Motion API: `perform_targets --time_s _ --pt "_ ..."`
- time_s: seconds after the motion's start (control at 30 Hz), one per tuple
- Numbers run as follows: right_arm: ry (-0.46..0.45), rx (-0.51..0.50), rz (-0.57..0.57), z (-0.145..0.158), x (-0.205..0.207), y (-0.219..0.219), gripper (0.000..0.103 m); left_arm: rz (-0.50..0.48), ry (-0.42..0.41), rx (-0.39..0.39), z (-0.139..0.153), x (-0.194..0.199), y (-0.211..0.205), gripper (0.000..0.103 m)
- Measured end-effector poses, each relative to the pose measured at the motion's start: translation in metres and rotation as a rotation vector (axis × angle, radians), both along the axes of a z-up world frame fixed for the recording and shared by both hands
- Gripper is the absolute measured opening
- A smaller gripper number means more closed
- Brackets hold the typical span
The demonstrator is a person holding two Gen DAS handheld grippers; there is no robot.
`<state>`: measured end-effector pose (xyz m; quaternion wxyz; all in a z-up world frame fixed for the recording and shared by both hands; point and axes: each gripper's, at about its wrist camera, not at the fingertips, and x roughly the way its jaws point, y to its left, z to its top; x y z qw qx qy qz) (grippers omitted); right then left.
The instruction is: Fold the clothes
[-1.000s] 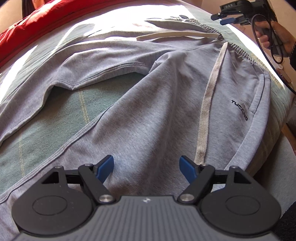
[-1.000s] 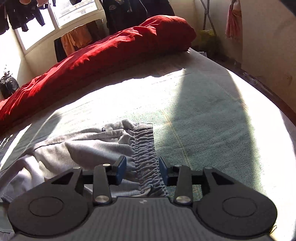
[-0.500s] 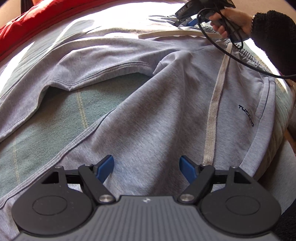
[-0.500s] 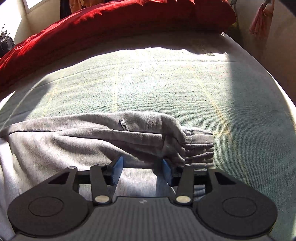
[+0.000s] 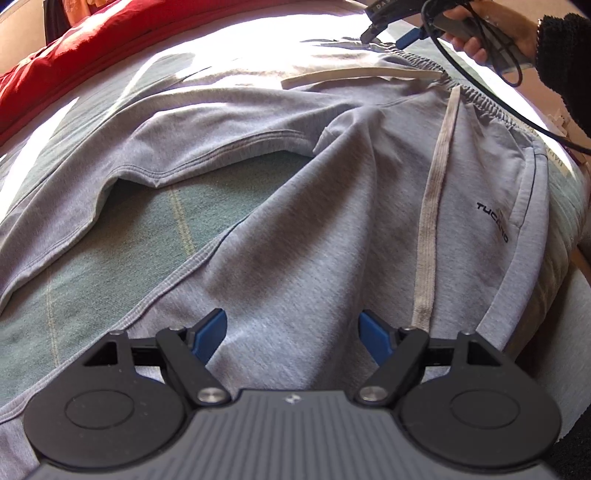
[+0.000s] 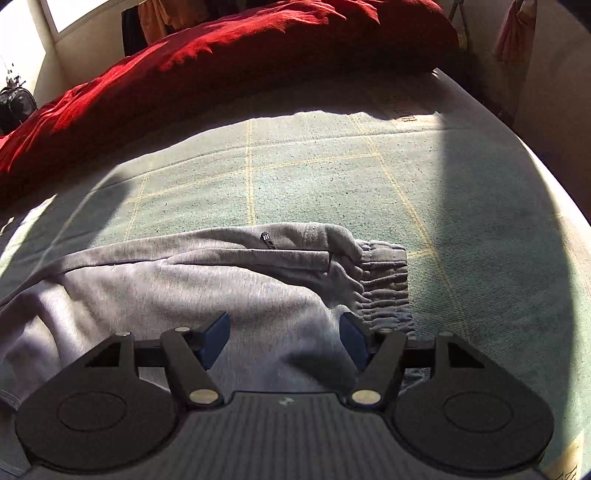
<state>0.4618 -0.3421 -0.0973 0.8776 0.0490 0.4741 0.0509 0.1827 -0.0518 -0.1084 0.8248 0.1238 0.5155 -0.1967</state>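
Note:
Grey sweatpants lie spread on a green bed cover, legs apart, with a beige drawstring and a dark logo. My left gripper is open just above the near leg's thigh, holding nothing. My right gripper is open over the far side of the pants, beside the gathered elastic waistband. It also shows in the left wrist view at the top, at the waistband's far end.
A red duvet is heaped along the far side of the bed. The green cover stretches beyond the pants. The bed's edge runs along the right. Clothes hang near a window and wall behind.
My right gripper has opened wider and dropped closer over the pants by the waistband. My left gripper has stayed open in place over the near leg.

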Motion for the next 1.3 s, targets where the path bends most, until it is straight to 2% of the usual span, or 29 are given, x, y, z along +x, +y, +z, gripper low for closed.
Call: perform_targets --time_s 0.13,0.33,0.43,0.63,0.67,0.7,0.73,0.83,1.13,1.2,1.3 --pt "-0.013 -0.029 0.055 0.025 -0.044 0.002 0.084 0.0 -0.024 0.009 0.008 -0.014 0.004 0.078" --pt "0.056 -0.062 0.141 0.035 -0.119 0.014 0.085 0.004 -0.043 0.017 0.014 -0.037 0.009 0.079" --pt "0.125 -0.065 0.18 0.022 -0.154 0.025 0.086 0.006 -0.032 0.009 0.012 -0.047 0.013 0.079" --pt "0.27 -0.138 0.204 -0.033 -0.202 0.042 0.087 0.017 -0.001 -0.025 -0.011 -0.059 0.02 0.079" --pt "0.264 -0.137 0.192 -0.038 -0.206 0.043 0.09 0.027 0.004 -0.027 -0.015 -0.059 0.022 0.079" --pt "0.254 -0.136 0.179 -0.042 -0.209 0.043 0.1 0.036 0.01 -0.029 -0.02 -0.059 0.024 0.079" --pt "0.245 -0.134 0.166 -0.047 -0.213 0.043 0.103 0.046 0.016 -0.031 -0.025 -0.06 0.025 0.079" --pt "0.246 -0.127 0.138 -0.051 -0.214 0.043 0.103 0.074 0.03 -0.071 -0.027 -0.061 0.031 0.087" --pt "0.276 -0.1 0.152 -0.051 -0.206 0.037 0.103 0.104 0.082 -0.106 -0.027 -0.081 0.048 0.091" --pt "0.274 -0.108 0.15 -0.051 -0.206 0.038 0.103 0.108 0.094 -0.123 -0.029 -0.084 0.054 0.099" --pt "0.266 -0.127 0.148 -0.051 -0.207 0.041 0.103 0.135 0.102 -0.155 -0.031 -0.083 0.058 0.102"
